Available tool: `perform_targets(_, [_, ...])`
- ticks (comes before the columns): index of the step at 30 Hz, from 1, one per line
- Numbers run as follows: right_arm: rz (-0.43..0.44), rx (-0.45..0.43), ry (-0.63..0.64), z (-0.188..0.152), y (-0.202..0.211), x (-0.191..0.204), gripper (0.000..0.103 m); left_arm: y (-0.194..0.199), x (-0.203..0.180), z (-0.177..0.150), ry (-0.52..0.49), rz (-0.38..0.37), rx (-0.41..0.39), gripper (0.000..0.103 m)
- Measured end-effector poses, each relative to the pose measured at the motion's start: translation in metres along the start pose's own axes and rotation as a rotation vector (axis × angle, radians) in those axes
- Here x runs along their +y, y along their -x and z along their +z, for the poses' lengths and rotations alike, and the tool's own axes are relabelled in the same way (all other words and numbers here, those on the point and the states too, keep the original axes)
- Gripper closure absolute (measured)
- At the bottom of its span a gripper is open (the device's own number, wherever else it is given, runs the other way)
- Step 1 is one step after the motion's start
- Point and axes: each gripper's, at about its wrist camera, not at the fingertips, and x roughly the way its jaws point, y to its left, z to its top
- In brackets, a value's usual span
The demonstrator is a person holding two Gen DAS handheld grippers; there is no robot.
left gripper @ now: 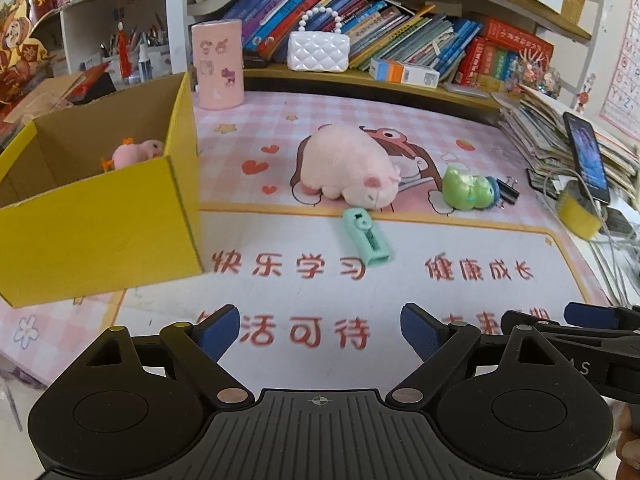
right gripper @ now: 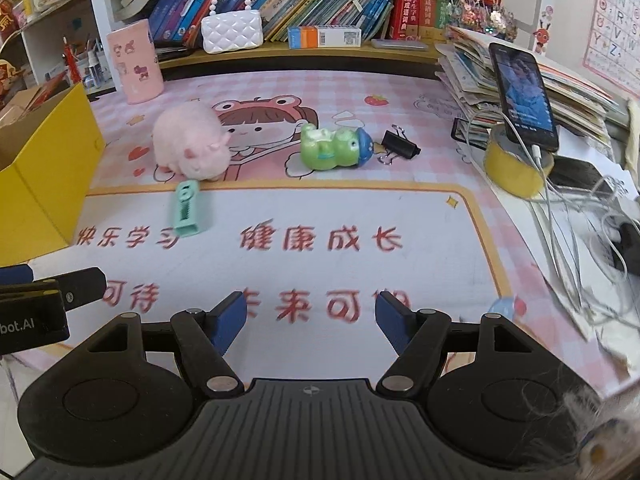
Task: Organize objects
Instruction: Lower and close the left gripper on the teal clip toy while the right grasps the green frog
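Take the plush pig [left gripper: 350, 166] on the surface [left gripper: 460, 248] as the landmark. Just before it lies the small stapler-like tool [left gripper: 367, 237]. To its right lies the frog figure [left gripper: 468, 189], with a binder clip [left gripper: 507, 192] touching the figure's far right side. Well to the pig's left stands the cardboard box [left gripper: 100, 216], a small plush toy [left gripper: 134, 153] in it. Behind the pig, a cylindrical holder [left gripper: 218, 64] stands to the left, and a quilted handbag [left gripper: 319, 50] sits on the shelf [left gripper: 360, 80].

Small pink toy [left gripper: 136, 152] half hidden behind yellow box [left gripper: 100, 236] wall.
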Motion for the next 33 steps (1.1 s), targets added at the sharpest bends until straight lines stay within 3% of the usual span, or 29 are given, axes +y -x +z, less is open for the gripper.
perform_targets(18, [0.032,-0.023,0.023,0.056,-0.057,-0.044,0.031,-0.06,-0.041,0.049,0.007,0.085,-0.006,0.015])
perform_targets(26, [0.046,-0.045,0.064,0.083,-0.086,-0.05,0.027,-0.102,-0.051,0.055,0.013,0.099,0.082,0.047])
perform_targets(31, [0.053,-0.065,0.117,0.096,-0.103,-0.043,0.006,-0.114,-0.05,0.053,0.04,0.1,0.12,0.075])
perform_targets(33, [0.047,-0.069,0.142,0.1,-0.111,-0.039,0.005,-0.113,-0.05,0.053,0.028,0.108,0.118,0.079])
